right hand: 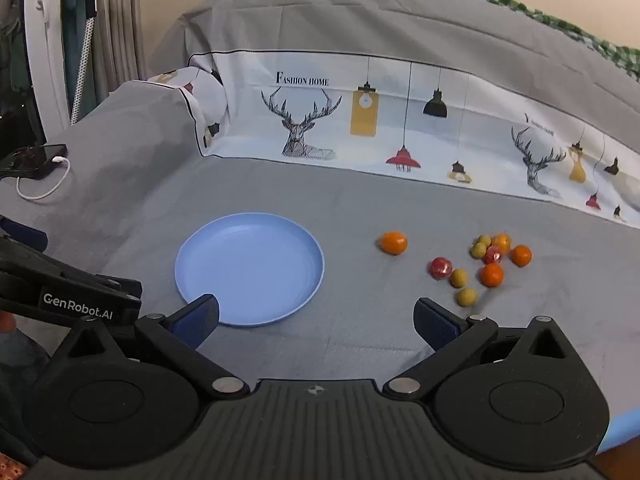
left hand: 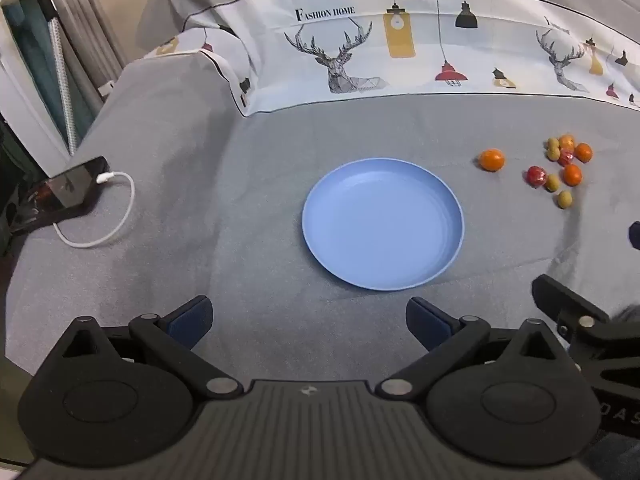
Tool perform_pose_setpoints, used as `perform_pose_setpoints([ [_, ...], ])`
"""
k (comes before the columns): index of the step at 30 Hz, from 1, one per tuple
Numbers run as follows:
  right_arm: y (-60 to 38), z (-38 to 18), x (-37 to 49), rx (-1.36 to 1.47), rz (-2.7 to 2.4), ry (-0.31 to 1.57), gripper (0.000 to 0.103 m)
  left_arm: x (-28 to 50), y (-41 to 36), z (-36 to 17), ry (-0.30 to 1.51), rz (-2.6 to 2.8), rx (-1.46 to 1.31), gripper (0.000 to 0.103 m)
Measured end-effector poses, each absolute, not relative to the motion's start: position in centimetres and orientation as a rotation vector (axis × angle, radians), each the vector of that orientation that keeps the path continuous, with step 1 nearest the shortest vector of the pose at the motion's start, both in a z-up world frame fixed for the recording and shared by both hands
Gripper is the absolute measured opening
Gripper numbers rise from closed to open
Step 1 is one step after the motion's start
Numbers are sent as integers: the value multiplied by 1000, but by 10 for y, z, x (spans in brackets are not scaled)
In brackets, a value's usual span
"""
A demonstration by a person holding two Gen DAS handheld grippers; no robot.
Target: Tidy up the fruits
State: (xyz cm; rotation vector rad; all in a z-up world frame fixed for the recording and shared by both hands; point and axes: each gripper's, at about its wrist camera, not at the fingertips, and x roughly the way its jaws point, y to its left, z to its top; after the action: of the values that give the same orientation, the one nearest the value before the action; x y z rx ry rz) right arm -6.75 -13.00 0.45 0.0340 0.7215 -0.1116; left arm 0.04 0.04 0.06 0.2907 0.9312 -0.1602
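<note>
An empty light-blue plate lies on the grey cloth. To its right sits a lone orange fruit. Further right is a cluster of several small fruits: orange, red and yellow-green ones. My left gripper hovers open just in front of the plate, nothing between its fingers. My right gripper is open too, in front of the plate's right edge and the fruits, holding nothing. Part of the right gripper's body shows at the left wrist view's right edge.
A phone with a white charging cable lies at the far left. A printed pillowcase with deer and lamps runs along the back. Curtains hang at the upper left.
</note>
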Motion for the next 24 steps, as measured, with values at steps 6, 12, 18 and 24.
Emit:
perform_pose_setpoints([
  [6,-130,9,-75,24,-118,690,103,-6,1,6,914,-161,299,103],
  [12,-129,4,-67,62,-109,732,103,-3,-4,2,924,-156,324,103],
  [18,-134,4,-67,79,-98,735,103,-1,-2,-1,931,-153,325,103],
  [24,-136,1,-67,87,-93,738,103,0,0,-2,932,-153,323,103],
])
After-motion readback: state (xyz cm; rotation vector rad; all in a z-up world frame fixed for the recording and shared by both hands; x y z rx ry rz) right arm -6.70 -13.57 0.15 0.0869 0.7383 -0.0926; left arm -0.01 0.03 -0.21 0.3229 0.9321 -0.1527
